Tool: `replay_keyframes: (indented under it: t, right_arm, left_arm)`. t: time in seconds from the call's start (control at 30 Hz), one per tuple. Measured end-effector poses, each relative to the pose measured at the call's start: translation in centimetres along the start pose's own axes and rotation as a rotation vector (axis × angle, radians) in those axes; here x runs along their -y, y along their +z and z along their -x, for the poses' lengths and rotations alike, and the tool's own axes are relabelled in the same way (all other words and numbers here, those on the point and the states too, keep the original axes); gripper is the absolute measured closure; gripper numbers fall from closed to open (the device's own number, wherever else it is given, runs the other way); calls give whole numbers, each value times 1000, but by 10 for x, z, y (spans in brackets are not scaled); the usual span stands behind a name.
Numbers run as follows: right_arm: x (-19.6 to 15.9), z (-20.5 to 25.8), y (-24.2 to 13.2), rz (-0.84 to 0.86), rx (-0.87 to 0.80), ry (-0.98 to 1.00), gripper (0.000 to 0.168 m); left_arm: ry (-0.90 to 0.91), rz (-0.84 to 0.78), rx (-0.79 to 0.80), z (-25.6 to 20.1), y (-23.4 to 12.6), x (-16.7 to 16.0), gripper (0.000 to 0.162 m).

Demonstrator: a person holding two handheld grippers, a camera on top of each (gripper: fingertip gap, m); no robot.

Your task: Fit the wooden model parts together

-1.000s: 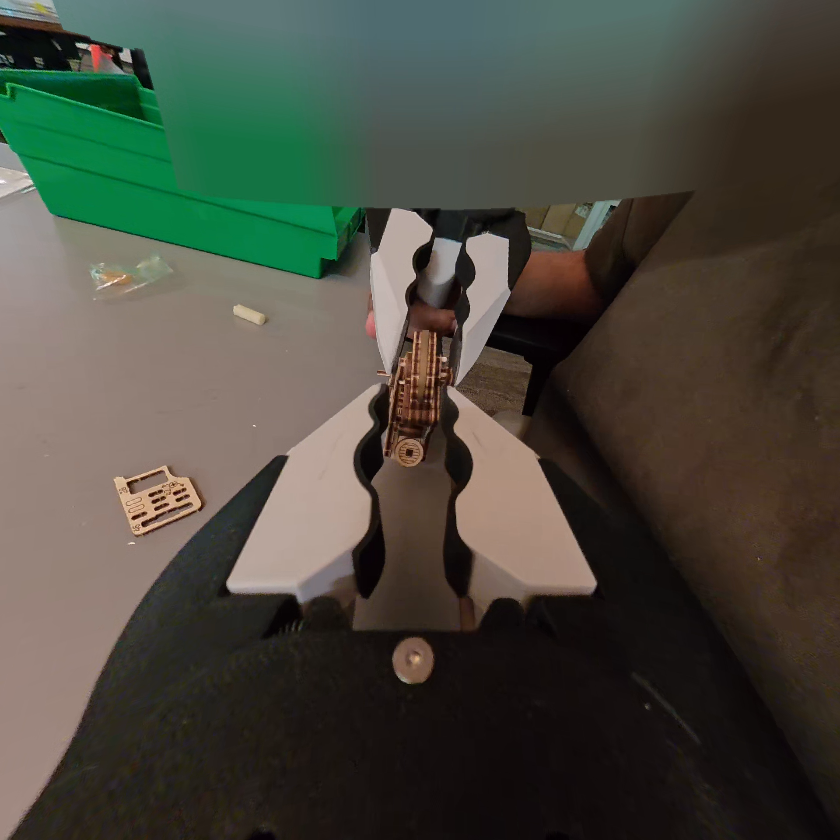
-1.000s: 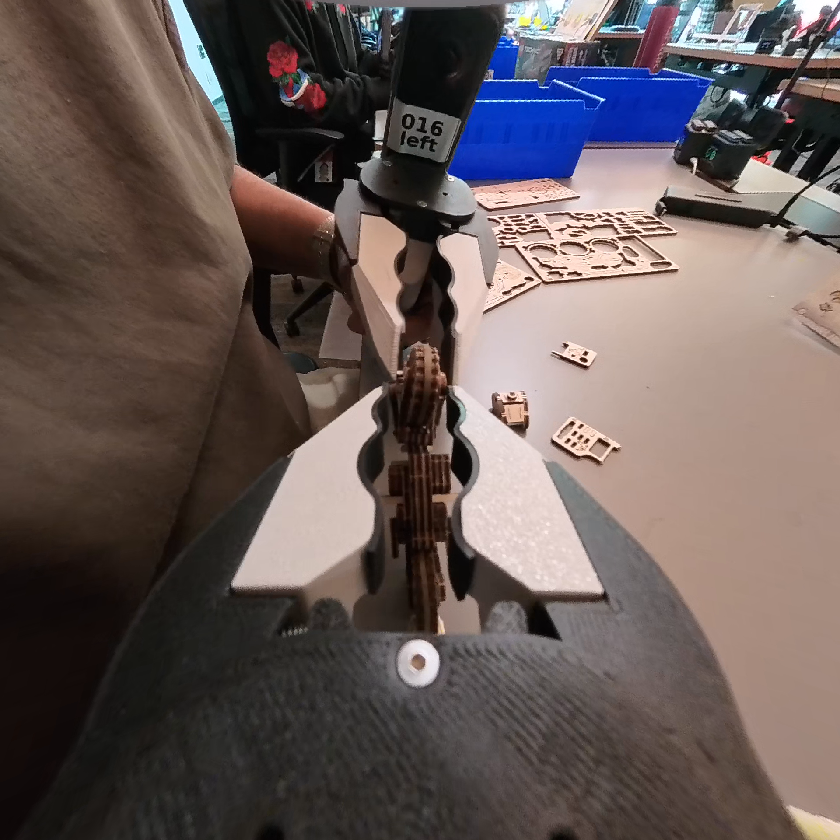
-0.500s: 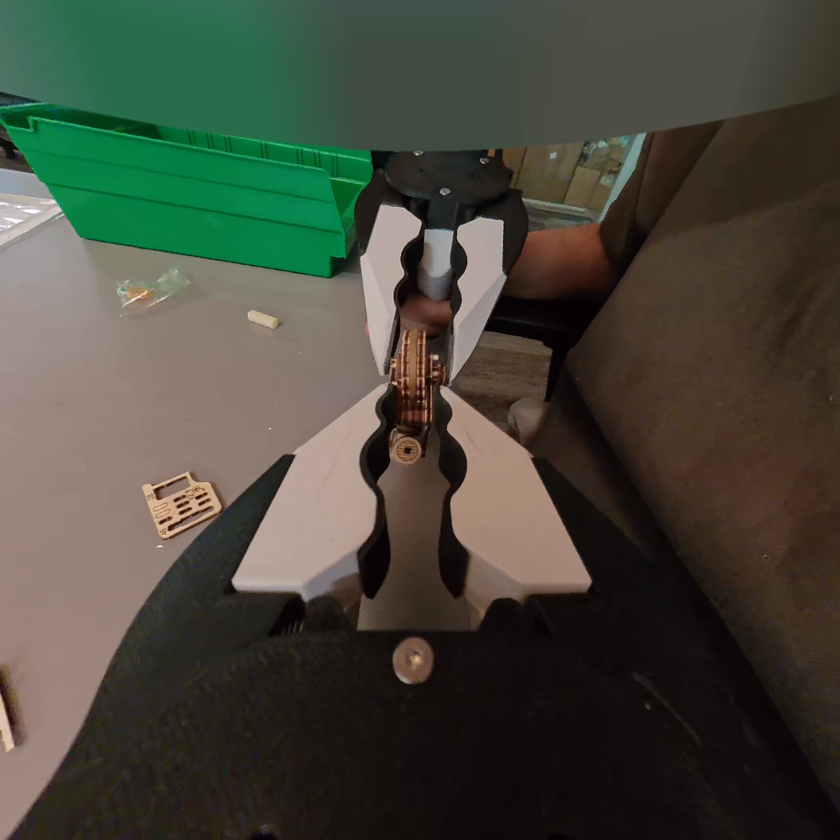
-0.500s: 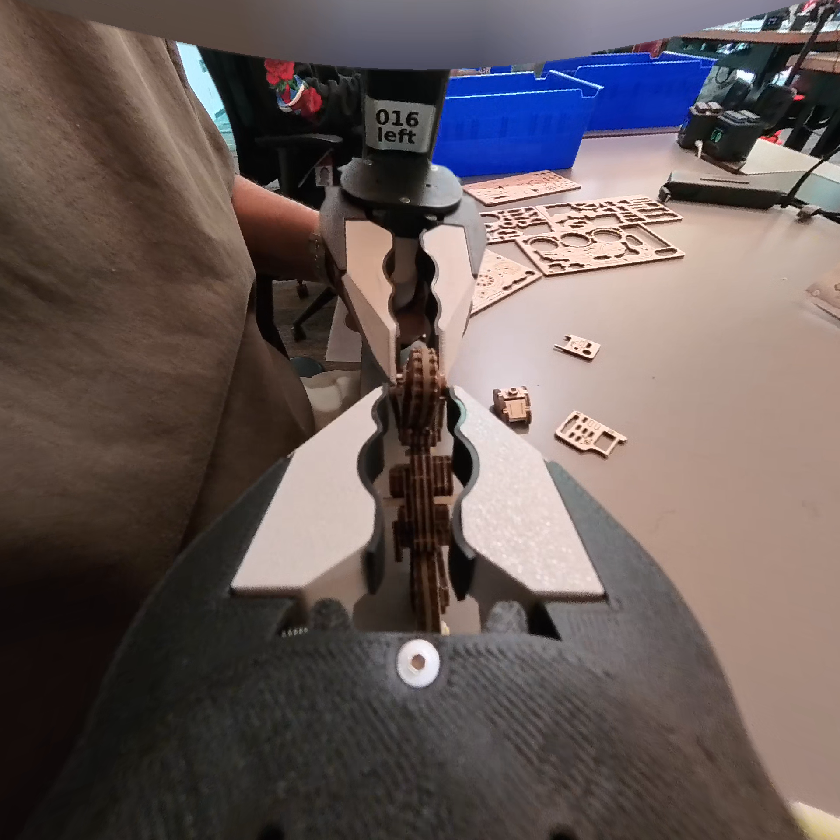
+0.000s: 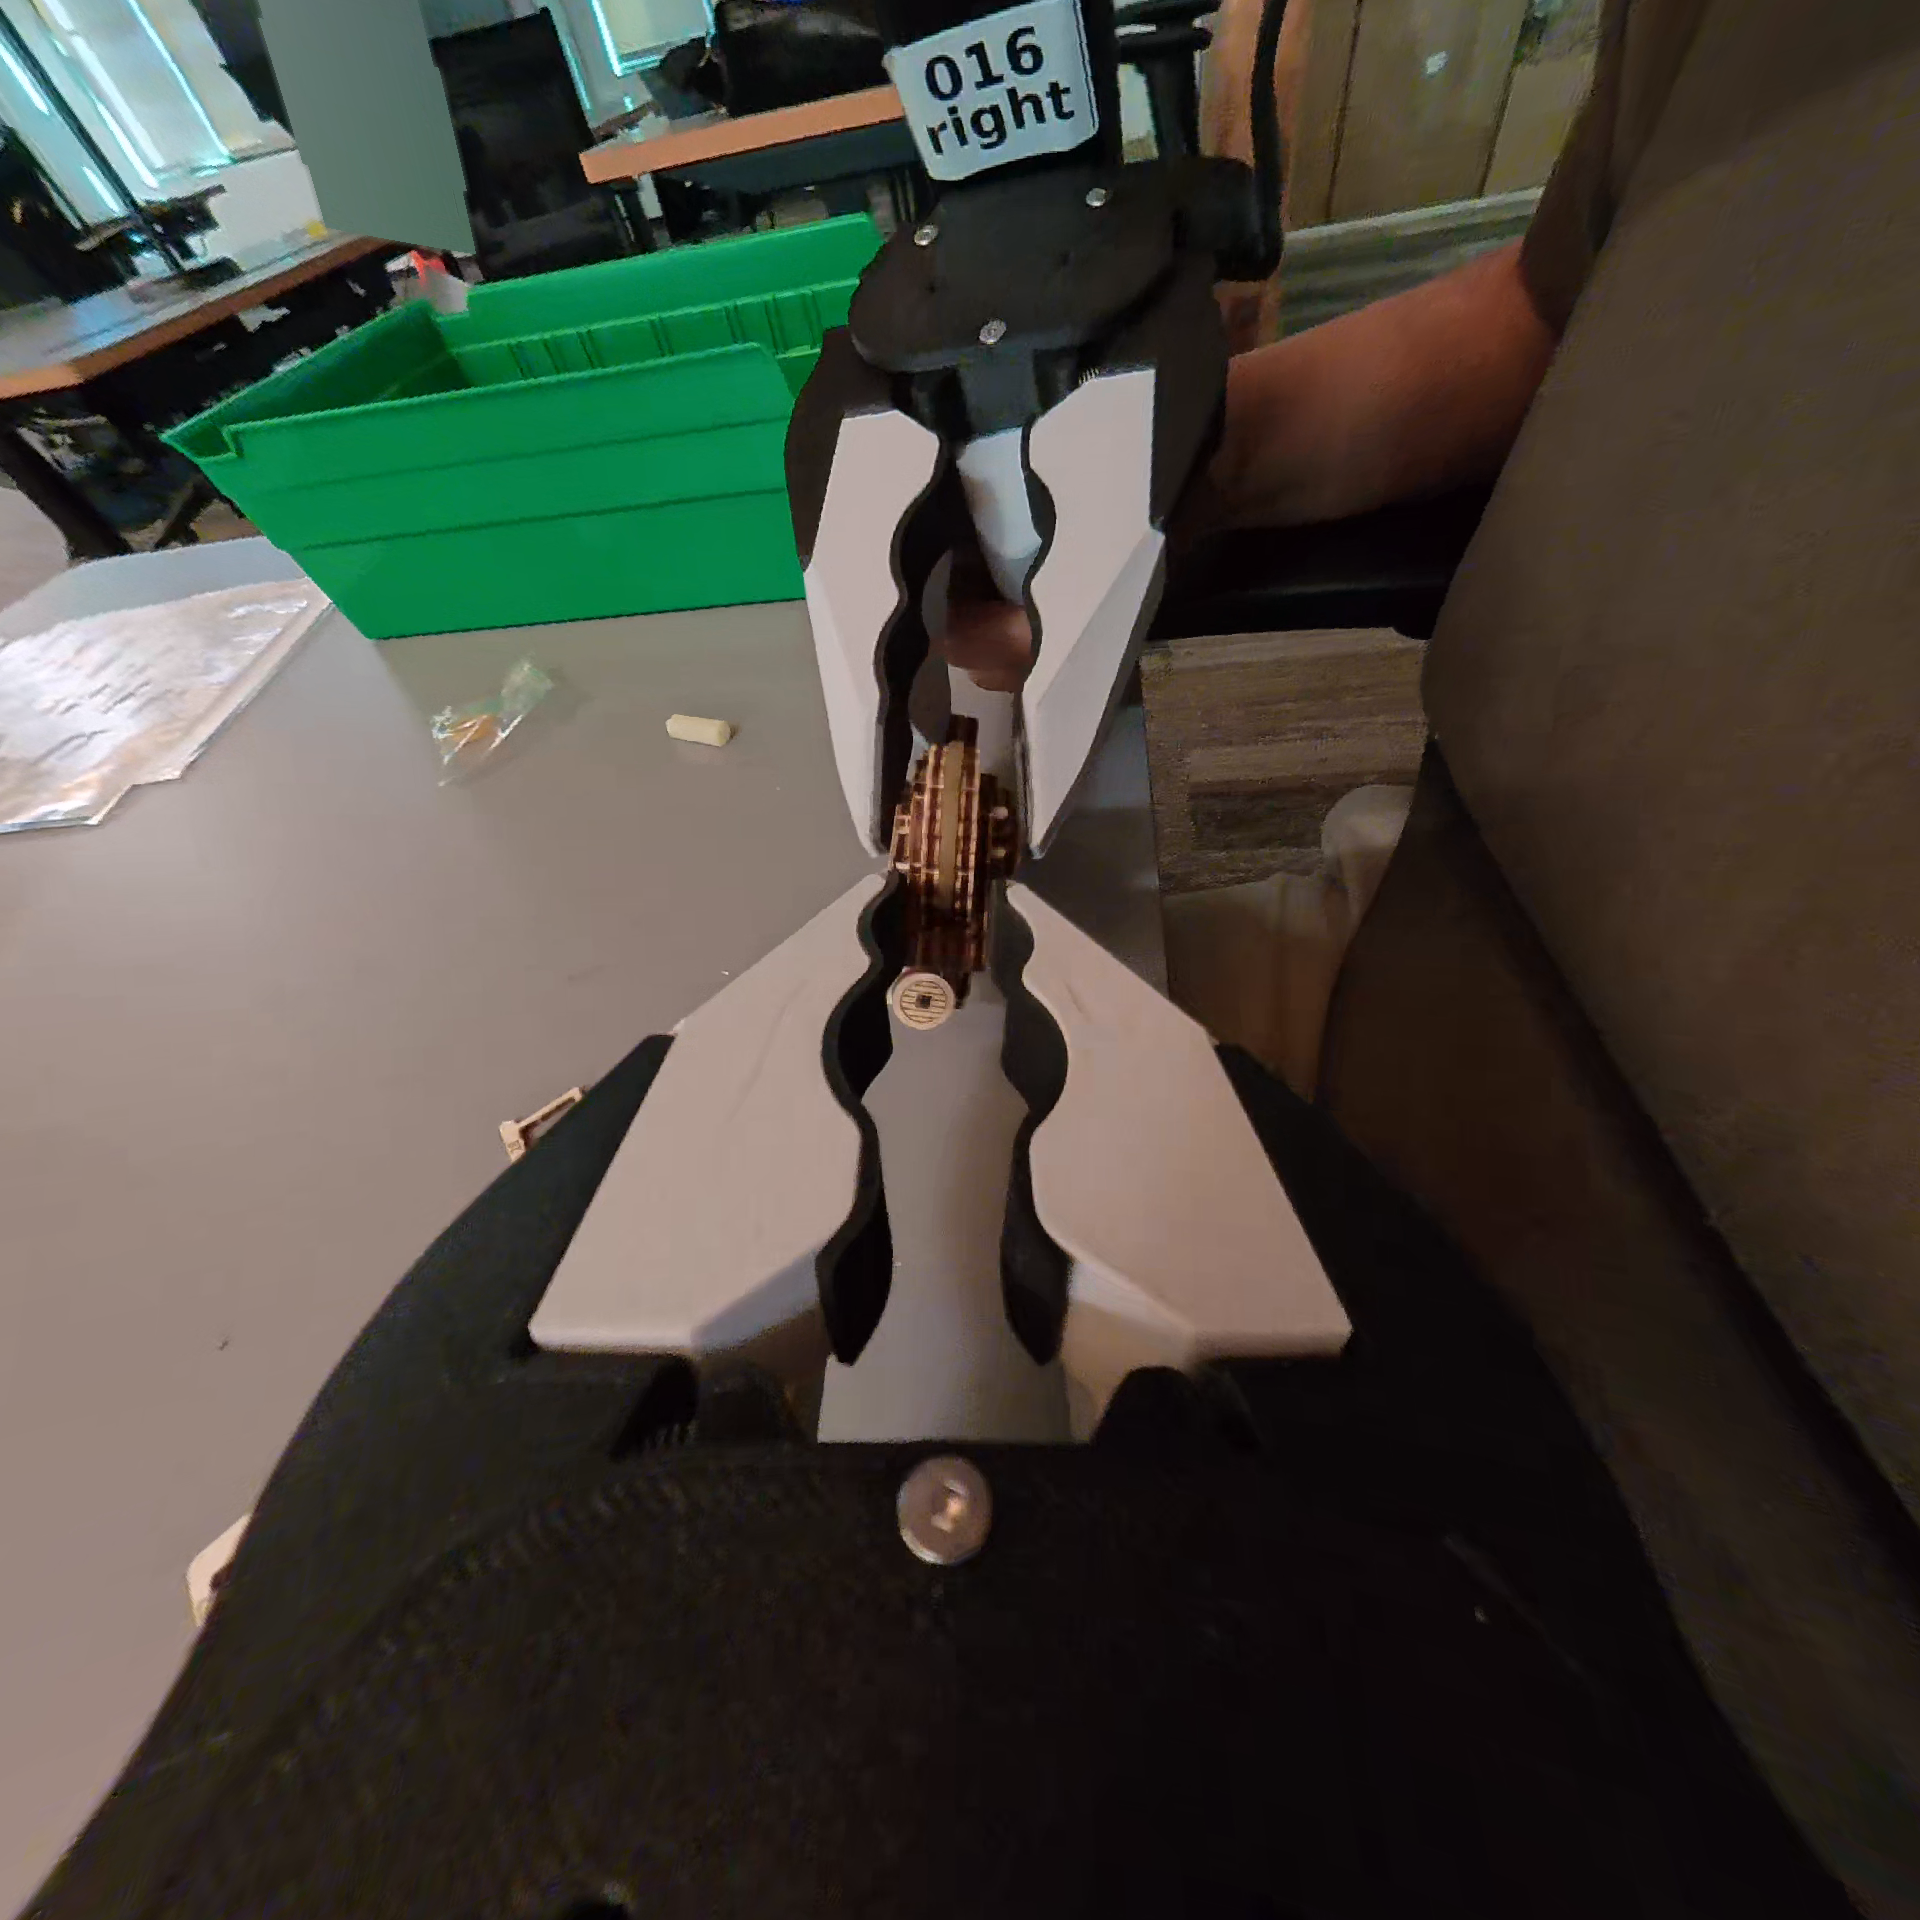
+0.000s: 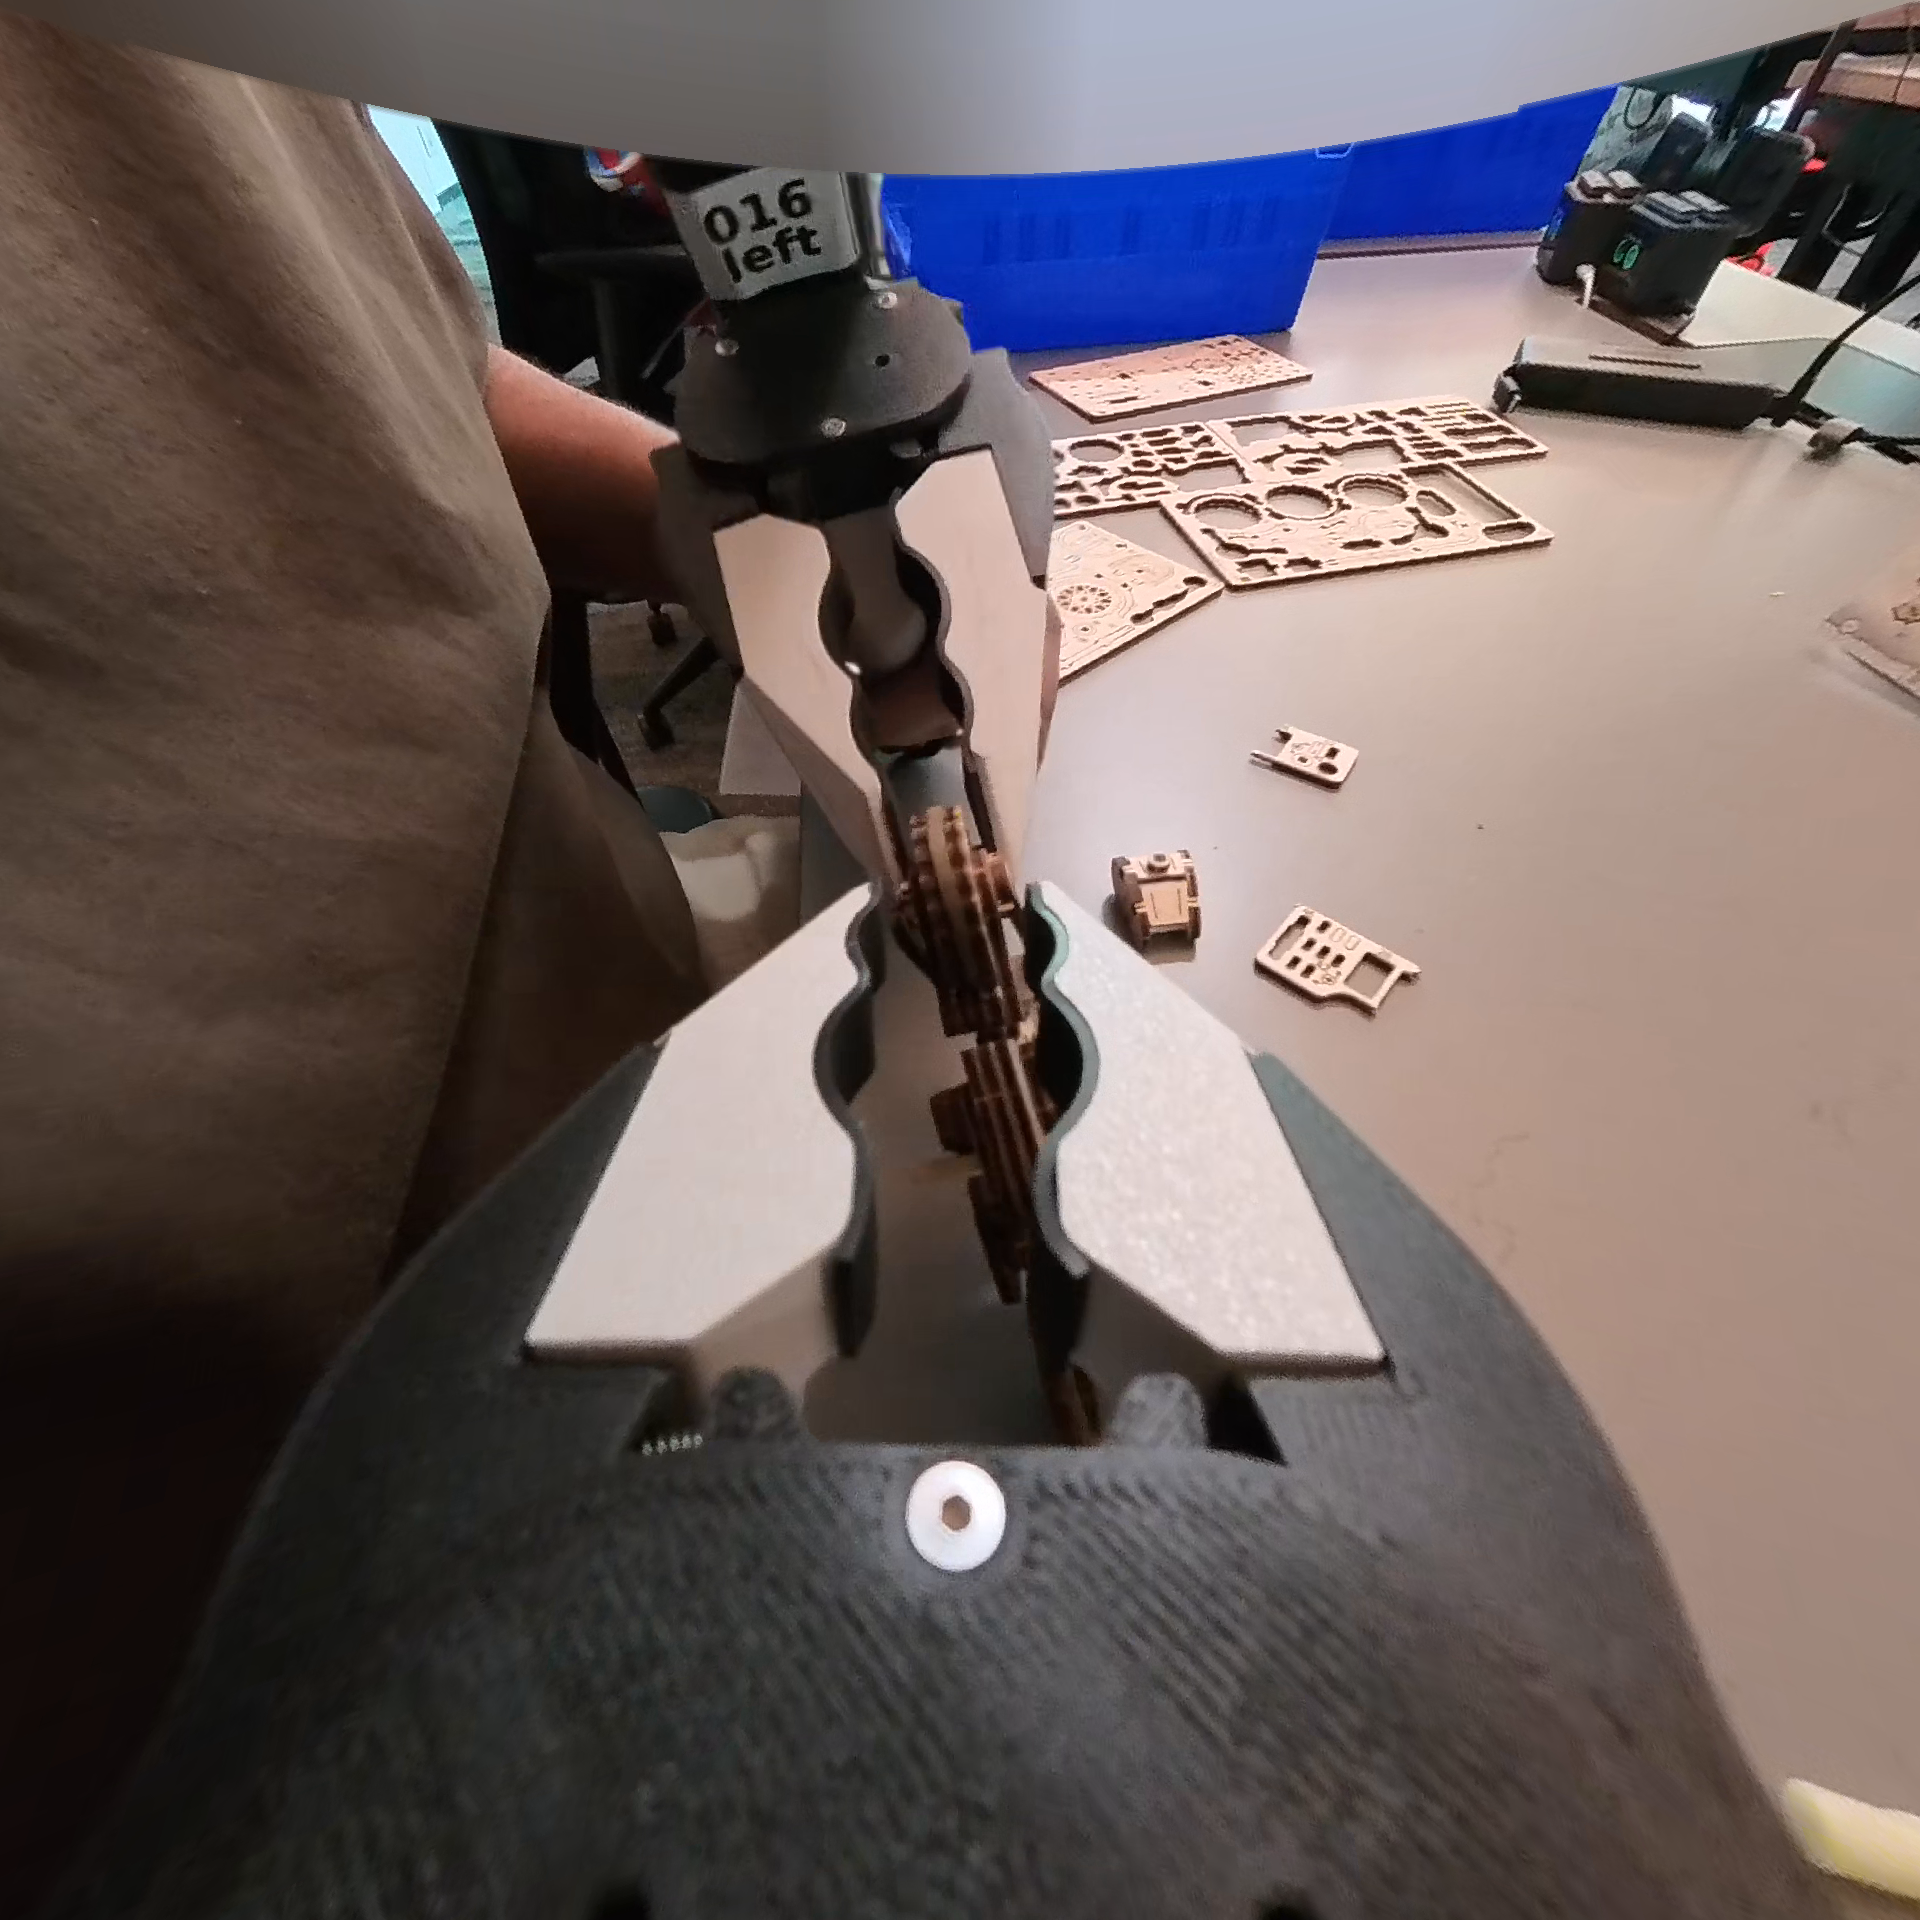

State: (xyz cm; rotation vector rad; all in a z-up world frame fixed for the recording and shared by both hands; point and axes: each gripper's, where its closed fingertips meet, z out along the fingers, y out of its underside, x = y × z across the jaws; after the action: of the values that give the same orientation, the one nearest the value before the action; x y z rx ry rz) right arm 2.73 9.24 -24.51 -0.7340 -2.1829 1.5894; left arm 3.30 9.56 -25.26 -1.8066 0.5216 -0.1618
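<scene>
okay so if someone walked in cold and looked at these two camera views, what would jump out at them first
The two tools meeting tip to tip above the table edge, the left tool and the right tool, with a layered wooden gear assembly held between them. Behind them, a bright green bin sits on the grey table, and punched-out wooden part sheets lie spread near a blue bin.
</scene>
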Motion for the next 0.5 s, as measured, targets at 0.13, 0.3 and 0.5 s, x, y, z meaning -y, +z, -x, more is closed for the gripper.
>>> replay_keyframes:
  t: [0.13, 0.3, 0.5]
  right_arm:
    - [-5, 2, 2, 22, 14, -4, 141]
    - [-9, 4, 4, 45, 5, -56, 136]
    - [-11, 3, 5, 67, -25, -120, 140]
  left_arm:
    - [3, 2, -12, -2, 0, 0, 149]
    - [7, -1, -15, -2, 0, 0, 149]
    - [31, -10, -15, -4, 1, 2, 149]
